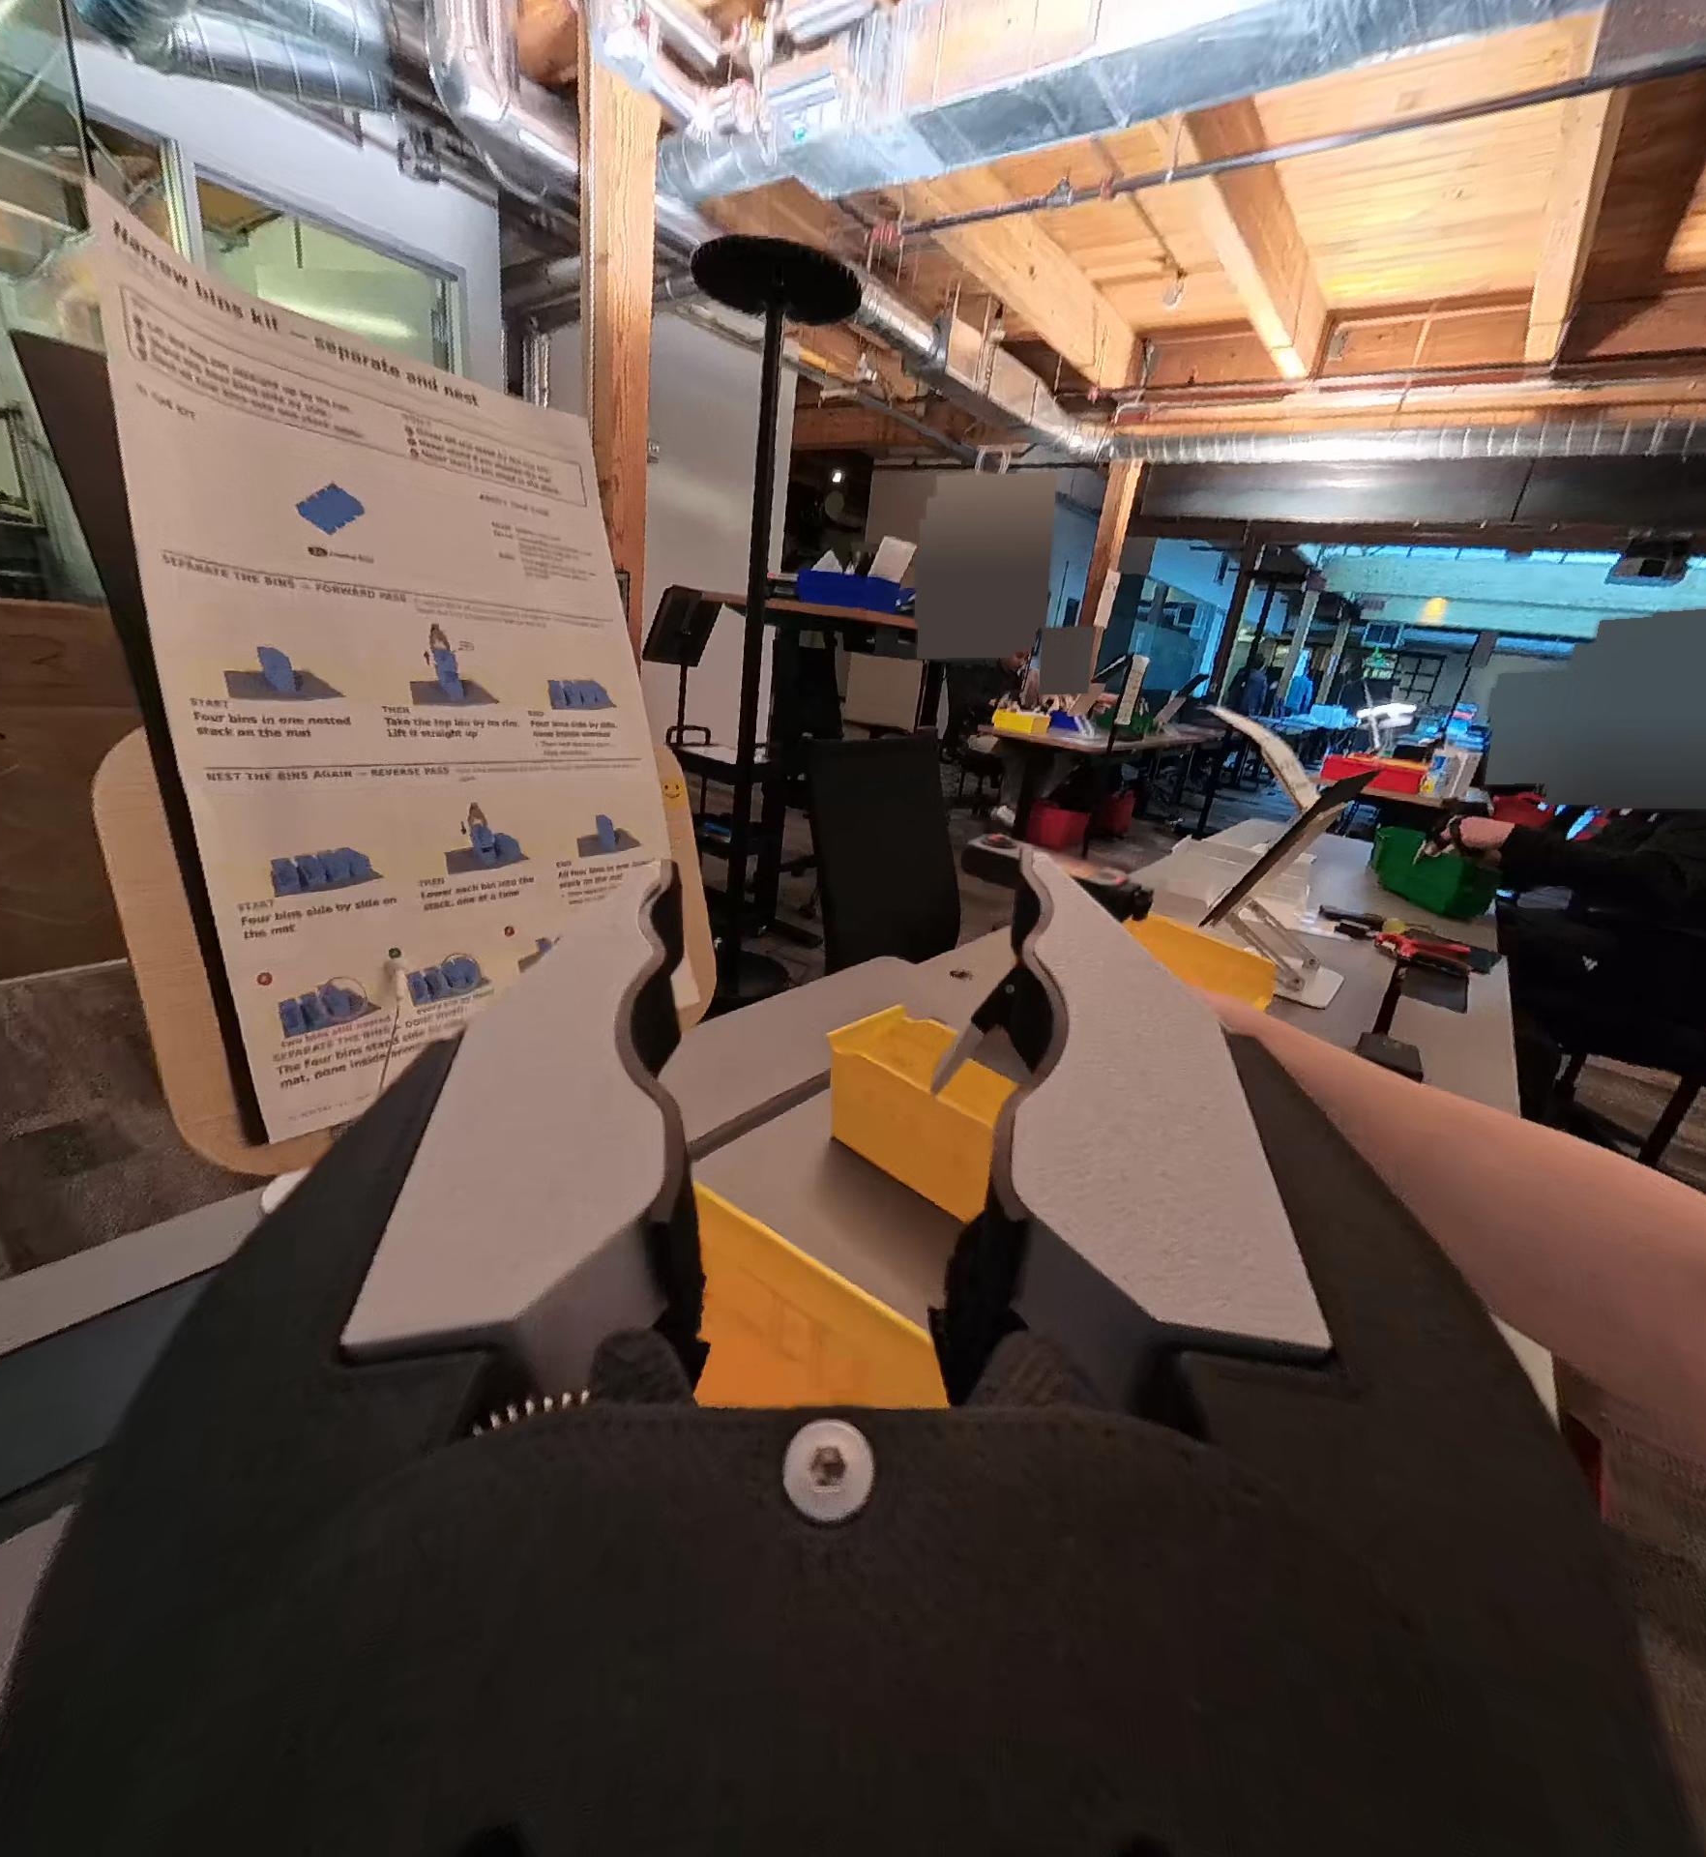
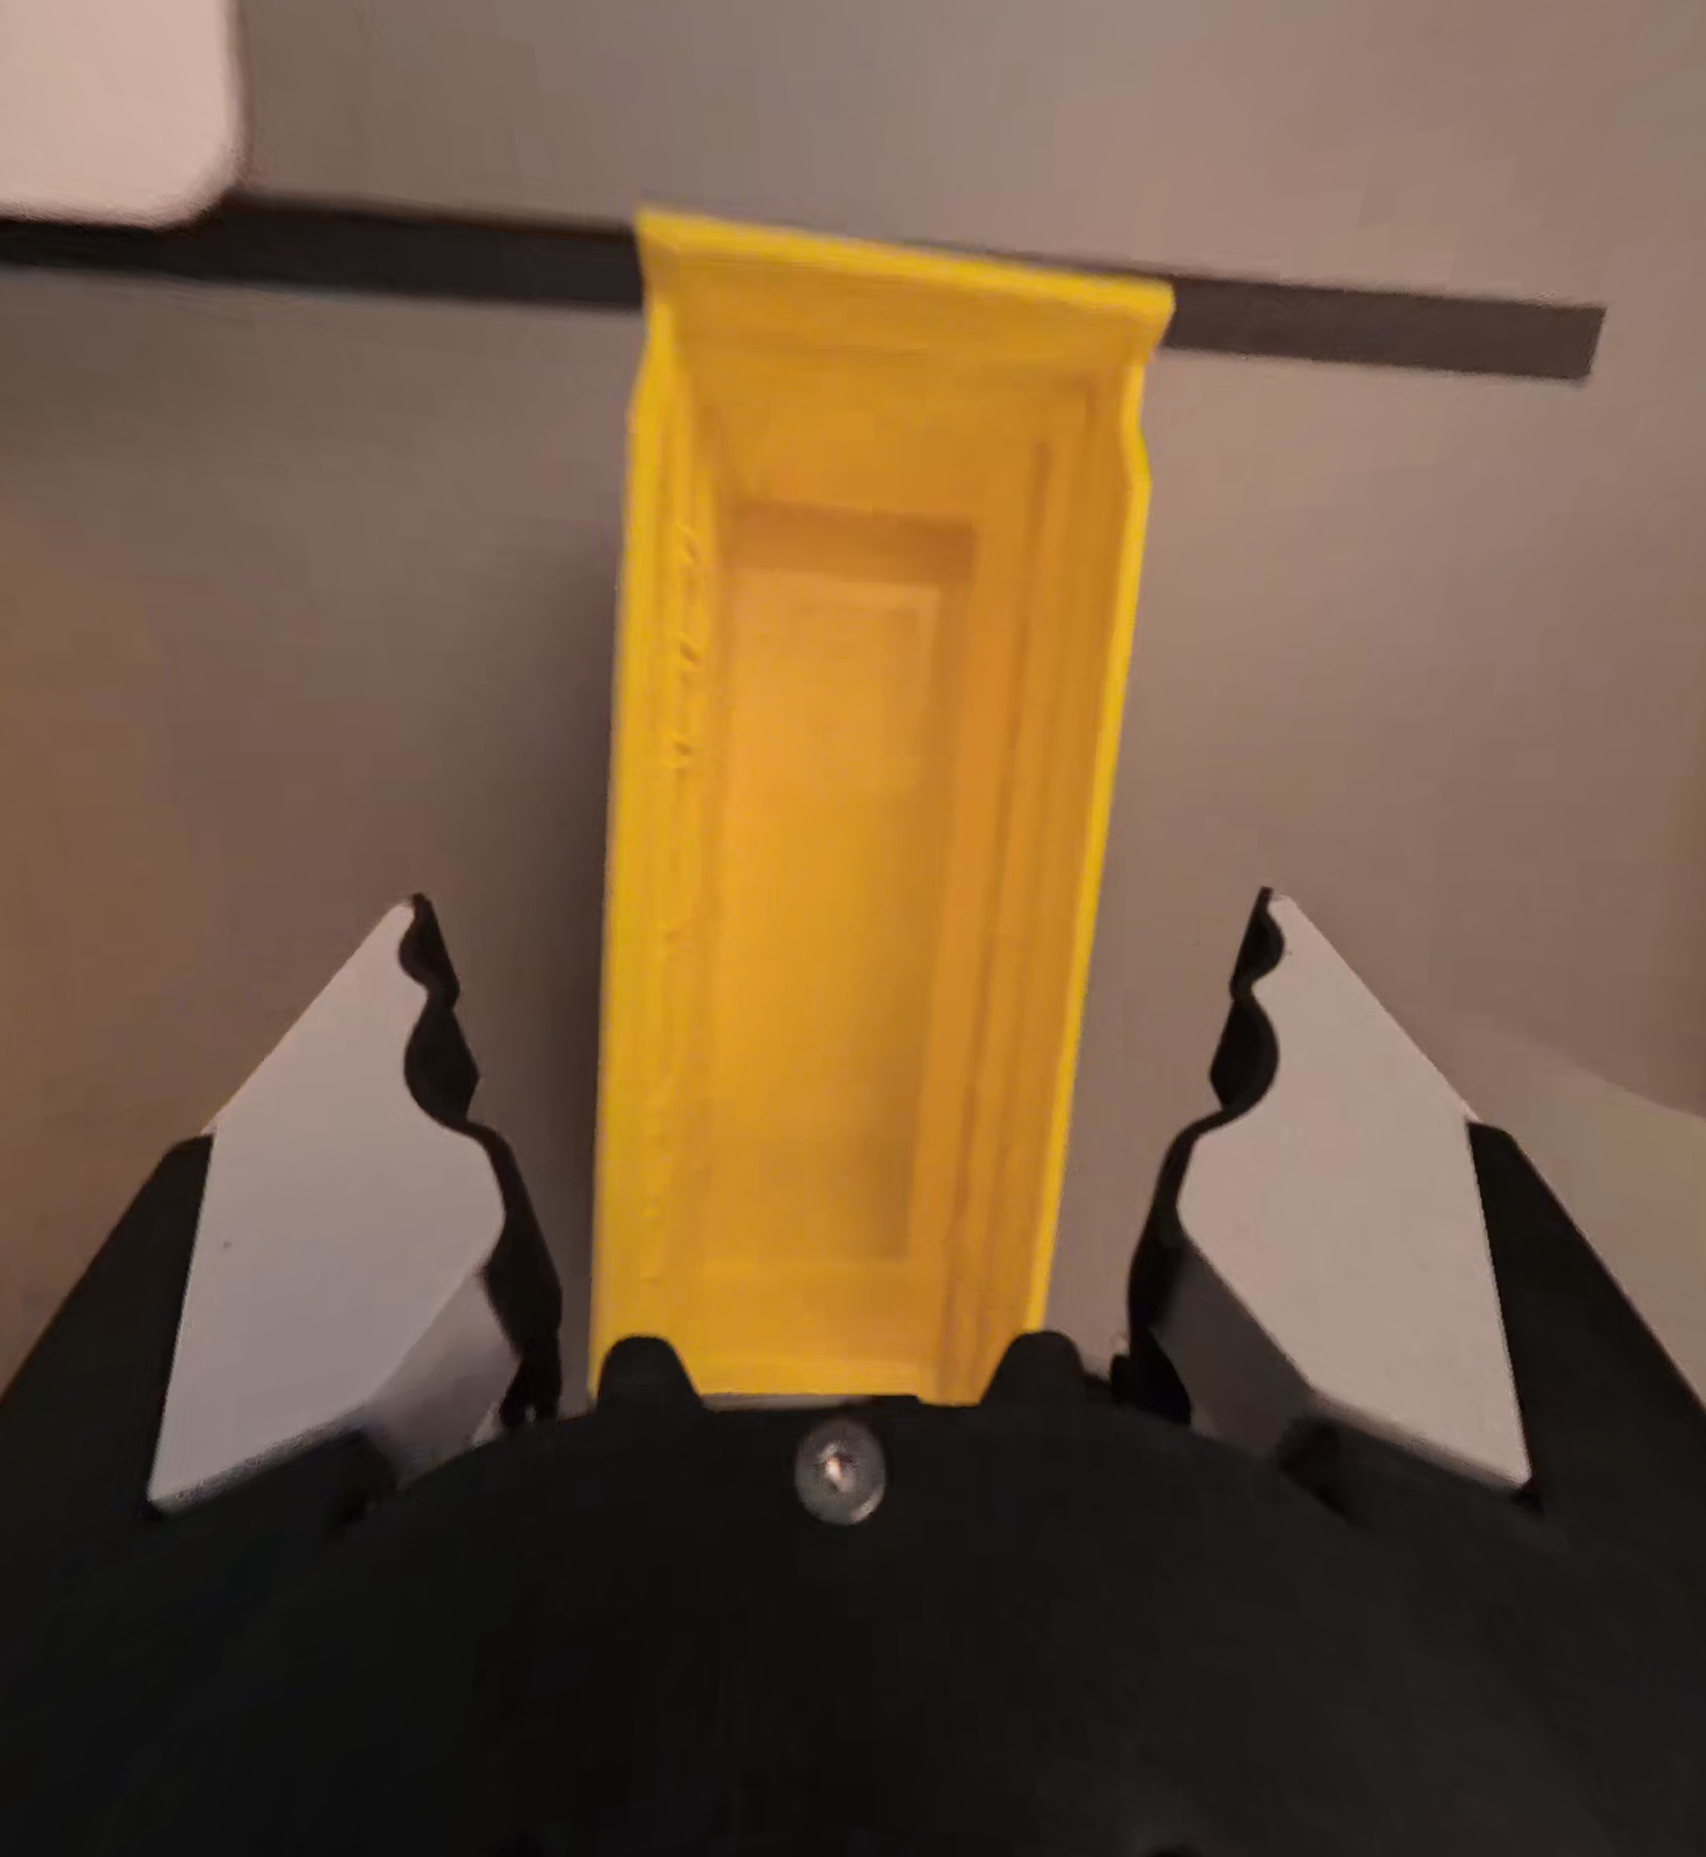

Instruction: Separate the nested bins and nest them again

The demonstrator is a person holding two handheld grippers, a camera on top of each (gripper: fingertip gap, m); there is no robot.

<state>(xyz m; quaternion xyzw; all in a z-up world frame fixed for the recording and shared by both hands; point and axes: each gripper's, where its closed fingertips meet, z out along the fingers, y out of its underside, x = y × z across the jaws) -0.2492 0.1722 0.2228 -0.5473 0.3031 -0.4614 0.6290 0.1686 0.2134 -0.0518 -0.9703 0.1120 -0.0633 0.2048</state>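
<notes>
In the left wrist view, the left gripper (image 1: pixel 844 894) is seen spread, its two grey, wavy-edged fingers (image 1: pixel 527 1125) lined with black pads and mounted on a black textured body with a central screw. Nothing is pinched between them. A narrow yellow plastic bin (image 1: pixel 914 1100), rectangular and open-topped, is seen standing on the flat grey tabletop (image 1: pixel 779 1045) ahead of the fingertips; the tip of the other gripper (image 1: pixel 970 1050) reaches into its open top. A second yellow plastic surface (image 1: pixel 799 1316) is visible low between the finger bases, close to the camera; whether the pads touch it cannot be told. A third yellow bin (image 1: pixel 1206 960) lies farther off to the right, partly hidden behind the right finger. A white printed instruction sheet (image 1: pixel 377 653) is propped on a pale wooden board at the left. A bare forearm (image 1: pixel 1492 1196) enters from the right. In the right wrist view, the right gripper (image 2: pixel 844 904) is seen spread wide, with clear gaps on both sides between its pads and a long narrow yellow plastic bin (image 2: pixel 869 804) that lies between them, its interior empty. The bin's walls show fine layered ridges, a stepped floor recess and a flared lip at the far end. It rests on the smooth grey surface (image 2: pixel 276 653), crossed by a black strip (image 2: pixel 1382 337).
</notes>
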